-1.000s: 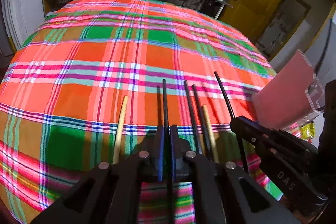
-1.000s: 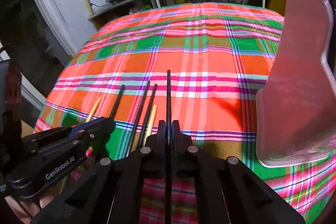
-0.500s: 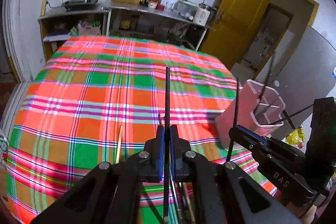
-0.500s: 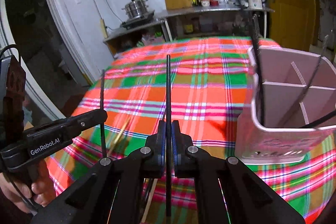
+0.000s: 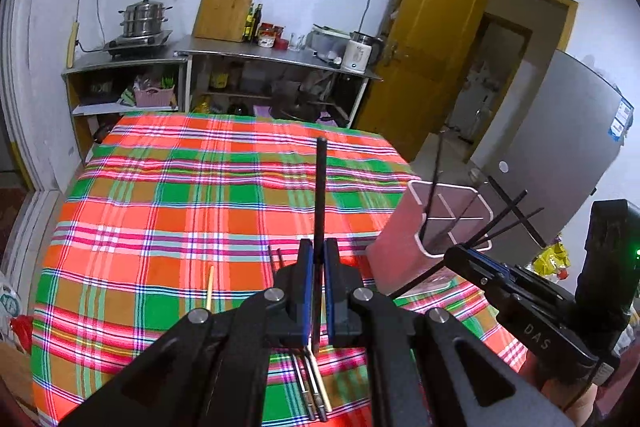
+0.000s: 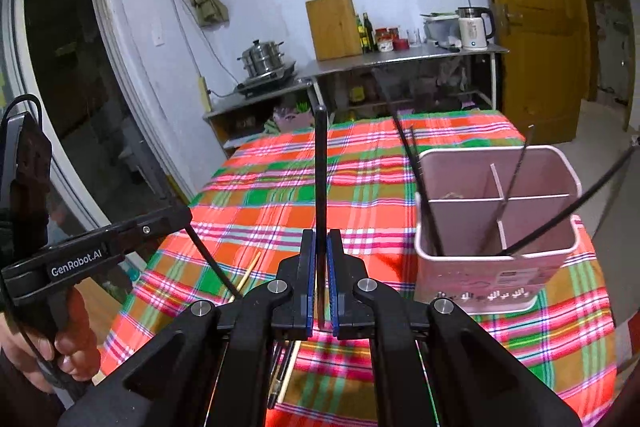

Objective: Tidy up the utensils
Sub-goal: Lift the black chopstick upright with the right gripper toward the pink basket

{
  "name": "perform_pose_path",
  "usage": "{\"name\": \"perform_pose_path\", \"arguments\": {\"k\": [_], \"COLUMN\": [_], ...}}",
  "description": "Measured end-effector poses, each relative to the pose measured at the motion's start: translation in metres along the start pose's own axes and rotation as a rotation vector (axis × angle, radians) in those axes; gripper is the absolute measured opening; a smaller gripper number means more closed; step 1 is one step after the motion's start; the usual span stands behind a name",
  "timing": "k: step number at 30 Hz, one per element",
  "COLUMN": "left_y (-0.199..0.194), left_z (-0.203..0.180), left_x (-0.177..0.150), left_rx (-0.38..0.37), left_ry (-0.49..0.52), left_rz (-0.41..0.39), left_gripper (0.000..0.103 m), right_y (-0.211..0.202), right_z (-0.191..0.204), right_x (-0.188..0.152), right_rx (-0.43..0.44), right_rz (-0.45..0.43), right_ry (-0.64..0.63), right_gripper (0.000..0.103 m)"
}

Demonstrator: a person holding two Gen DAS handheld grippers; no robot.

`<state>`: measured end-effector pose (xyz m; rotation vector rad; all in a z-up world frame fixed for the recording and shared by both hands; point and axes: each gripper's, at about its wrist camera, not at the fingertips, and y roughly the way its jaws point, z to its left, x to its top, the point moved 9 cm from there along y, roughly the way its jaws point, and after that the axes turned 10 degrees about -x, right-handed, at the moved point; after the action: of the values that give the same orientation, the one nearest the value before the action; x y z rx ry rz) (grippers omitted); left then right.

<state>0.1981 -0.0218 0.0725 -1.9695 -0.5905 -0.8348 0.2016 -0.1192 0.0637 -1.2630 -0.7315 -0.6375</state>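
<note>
Seemingly pink divided holder (image 6: 496,263), black chopsticks (image 6: 428,211) inside

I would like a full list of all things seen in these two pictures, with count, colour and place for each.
held chopsticks: two, black, one clamped upright in each gripper
loose chopsticks: several, black and pale wood, flat on the cloth below the grippers
utensil holder: one, pink, divided, on the cloth's right side
chopsticks in holder: several, black, leaning
tablecloth: one, plaid orange, green and pink
steel pot: one, silver, far shelf
kettle: one, white, far counter
cutting board: one, wooden, against wall
door: one, yellow, right
left gripper: black, blue fingers
right gripper: black, blue fingers
</note>
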Motion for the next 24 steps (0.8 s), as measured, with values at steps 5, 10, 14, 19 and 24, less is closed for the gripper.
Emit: {"name": "perform_pose_path", "arguments": {"k": [5, 10, 14, 19, 24], "left_y": [0.001, 0.012, 0.023, 0.030, 0.031], "left_z": [-0.015, -0.031, -0.050, -0.077, -0.105], "left_x": [0.001, -0.006, -0.009, 0.001, 0.024], "left_rx": [-0.023, -0.052, -0.084, -0.126, -0.167], "left_ry": [0.013, 0.024, 0.039, 0.071, 0.099], "left_rz": [0.004, 0.032, 0.057, 0.061, 0.038], "left_gripper": [0.006, 0.006, 0.006, 0.006, 0.006], "right_y": [-0.017, -0.028, -0.036, -0.048, -0.064], "right_z": [-0.012, -0.028, -0.043, -0.062, -0.078], "right_x": [0.005, 0.004, 0.003, 0.009, 0.024], "right_rx": [-0.011, -0.031, -0.050, -0.077, -0.095], "right_rz": [-0.029, -0.042, -0.047, -0.068, -0.106], "right_ry": [0.016, 0.032, 0.053, 0.078, 0.101], "right_gripper": [0.005, 0.005, 0.005, 0.005, 0.005]}}
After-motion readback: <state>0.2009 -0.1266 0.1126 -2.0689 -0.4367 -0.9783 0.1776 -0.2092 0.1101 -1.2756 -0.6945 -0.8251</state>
